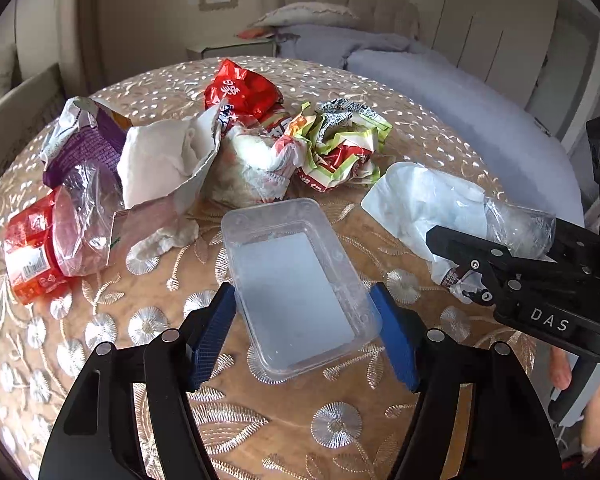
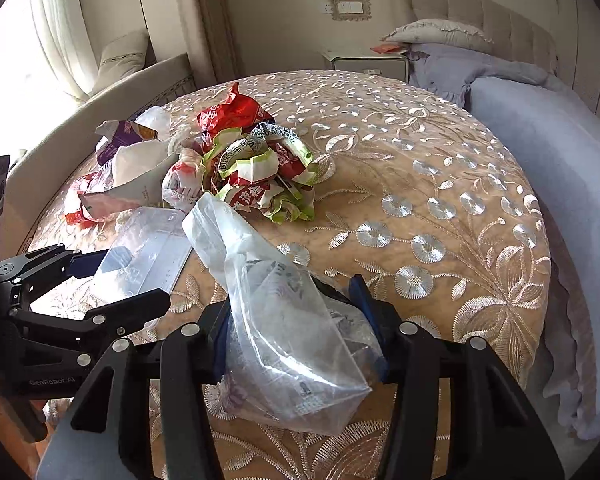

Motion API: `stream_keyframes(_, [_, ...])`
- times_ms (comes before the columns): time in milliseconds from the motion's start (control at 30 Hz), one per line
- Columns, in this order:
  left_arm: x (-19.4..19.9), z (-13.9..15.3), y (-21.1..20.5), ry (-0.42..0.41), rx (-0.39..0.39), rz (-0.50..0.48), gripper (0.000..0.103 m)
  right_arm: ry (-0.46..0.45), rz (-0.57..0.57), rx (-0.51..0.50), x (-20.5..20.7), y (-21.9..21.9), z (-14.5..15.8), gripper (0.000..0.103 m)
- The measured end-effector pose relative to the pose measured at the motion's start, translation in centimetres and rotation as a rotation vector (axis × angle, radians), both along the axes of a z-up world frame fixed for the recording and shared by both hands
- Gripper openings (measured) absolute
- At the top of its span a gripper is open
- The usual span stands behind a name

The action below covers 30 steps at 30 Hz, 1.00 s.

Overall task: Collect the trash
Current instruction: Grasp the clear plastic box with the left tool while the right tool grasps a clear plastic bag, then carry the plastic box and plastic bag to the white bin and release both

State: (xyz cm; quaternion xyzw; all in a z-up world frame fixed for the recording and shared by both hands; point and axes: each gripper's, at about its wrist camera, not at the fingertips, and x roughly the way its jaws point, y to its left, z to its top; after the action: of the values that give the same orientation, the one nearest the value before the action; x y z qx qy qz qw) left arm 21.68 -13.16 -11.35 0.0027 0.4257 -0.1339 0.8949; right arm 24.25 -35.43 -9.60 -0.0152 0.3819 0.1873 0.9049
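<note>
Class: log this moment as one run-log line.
left gripper: open, straddling clear tray | right gripper: shut on plastic bag | wrappers on table

Matte black two-finger left gripper (image 1: 303,322) with ribbed blue pads (image 1: 212,336), silver rivets, right gripper (image 2: 296,332) alike, white "DAS" lettering, bare hand (image 1: 562,368)

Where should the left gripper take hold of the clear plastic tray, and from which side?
Take the clear plastic tray across its two long walls at the near end, coming straight in from the near side. It lies flat and open-side up, its long axis along the left gripper, whose open fingers already straddle it. The walls look thin, so close gently.
</note>
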Motion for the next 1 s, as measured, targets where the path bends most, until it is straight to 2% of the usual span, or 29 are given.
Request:
stream_keyframes(200, [-2.0, 1.6, -0.1, -0.048, 0.006, -0.029, 0.067, -0.023, -0.026, 0.032, -1.7, -1.0, 1.2, 0.045])
stream_keyframes(500, [-4.2, 2.5, -0.4, -0.096, -0.002, -0.051, 0.066, -0.074, -0.061, 0.044, -5.8, -2.4, 2.6, 0.044])
stream_keyframes(667, [-5.6, 2.9, -1.0, -0.128, 0.039, -0.081, 0.065, -0.089, -0.073, 0.033, -7.7, -2.9, 2.9, 0.044])
stream_keyframes(833, [-7.0, 4.0, -0.5, -0.155, 0.001, -0.079, 0.062, -0.112, -0.086, 0.034, -9.4, -3.3, 3.6, 0.044])
stream_keyframes(933, [-7.7, 4.7, -0.9, -0.167, -0.001, -0.105, 0.056, -0.122, -0.095, 0.039, -10.0, -3.5, 4.1, 0.044])
stream_keyframes(1000, [-7.7, 4.7, -1.3, -0.173, 0.028, -0.111, 0.043, -0.125, -0.101, 0.044, -10.3, -3.7, 4.3, 0.044])
